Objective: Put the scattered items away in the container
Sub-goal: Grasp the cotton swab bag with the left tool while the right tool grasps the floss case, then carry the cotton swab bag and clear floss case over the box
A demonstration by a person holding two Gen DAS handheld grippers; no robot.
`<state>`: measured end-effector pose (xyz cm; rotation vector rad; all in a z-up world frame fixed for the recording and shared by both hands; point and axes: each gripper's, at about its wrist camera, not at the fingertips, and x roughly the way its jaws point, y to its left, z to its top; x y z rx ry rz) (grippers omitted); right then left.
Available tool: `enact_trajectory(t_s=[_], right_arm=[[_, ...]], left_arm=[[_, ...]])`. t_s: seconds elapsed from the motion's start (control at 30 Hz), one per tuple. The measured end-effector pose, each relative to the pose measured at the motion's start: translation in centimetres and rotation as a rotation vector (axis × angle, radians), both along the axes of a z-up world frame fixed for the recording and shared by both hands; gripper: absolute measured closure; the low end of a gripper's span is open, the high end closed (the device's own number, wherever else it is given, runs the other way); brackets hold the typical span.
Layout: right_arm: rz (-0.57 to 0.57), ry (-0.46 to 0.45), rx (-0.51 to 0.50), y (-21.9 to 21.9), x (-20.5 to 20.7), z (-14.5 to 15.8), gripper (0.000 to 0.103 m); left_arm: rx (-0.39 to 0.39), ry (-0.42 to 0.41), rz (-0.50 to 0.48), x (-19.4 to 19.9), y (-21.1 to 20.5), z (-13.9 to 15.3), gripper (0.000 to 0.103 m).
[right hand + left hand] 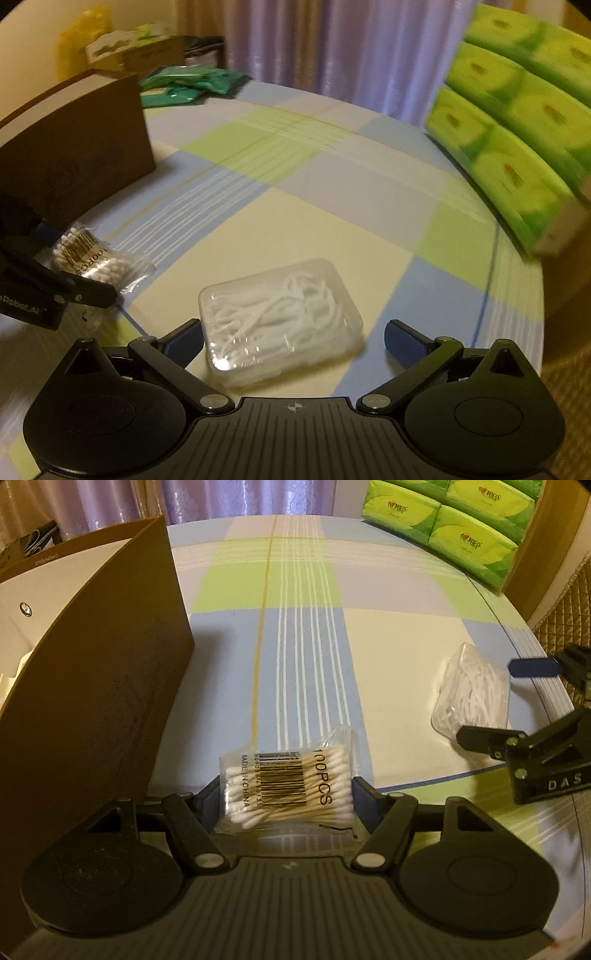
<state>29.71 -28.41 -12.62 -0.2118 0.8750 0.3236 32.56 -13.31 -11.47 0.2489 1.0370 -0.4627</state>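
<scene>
Pinching the bag of cotton swabs [286, 782] between the fingers of our left gripper [288, 794], we hold it just above the checked tablecloth [388, 635], right beside the brown wall of the container [110, 672]. Our right gripper [293, 341] has its fingers spread wide around the near end of the clear box of floss picks [279, 314], which lies flat on the cloth; we cannot tell whether either pad touches it. Green tissue packs [517, 140] are stacked at the table's far right edge.
</scene>
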Motion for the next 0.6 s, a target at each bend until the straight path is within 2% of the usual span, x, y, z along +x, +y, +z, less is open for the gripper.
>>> enact_trajectory(t_s=[0.07, 0.13, 0.17, 0.6], right_arm=[[0.040, -0.006, 0.003, 0.0, 0.2, -0.1, 0.002], [0.057, 0.010, -0.005, 0.1, 0.2, -0.3, 0.015], [0.057, 0.016, 0.007, 0.1, 0.1, -0.2, 0.017], [-0.033, 0.083, 0.015, 1.4, -5.1, 0.4, 0.018]], left_arm=[[0.002, 0.000, 0.000, -0.1, 0.1, 0.1, 0.035], [0.004, 0.003, 0.000, -0.1, 0.1, 0.1, 0.035], [0.004, 0.004, -0.001, -0.1, 0.2, 0.2, 0.035], [0.005, 0.021, -0.050, -2.1, 0.1, 0.8, 0.035]])
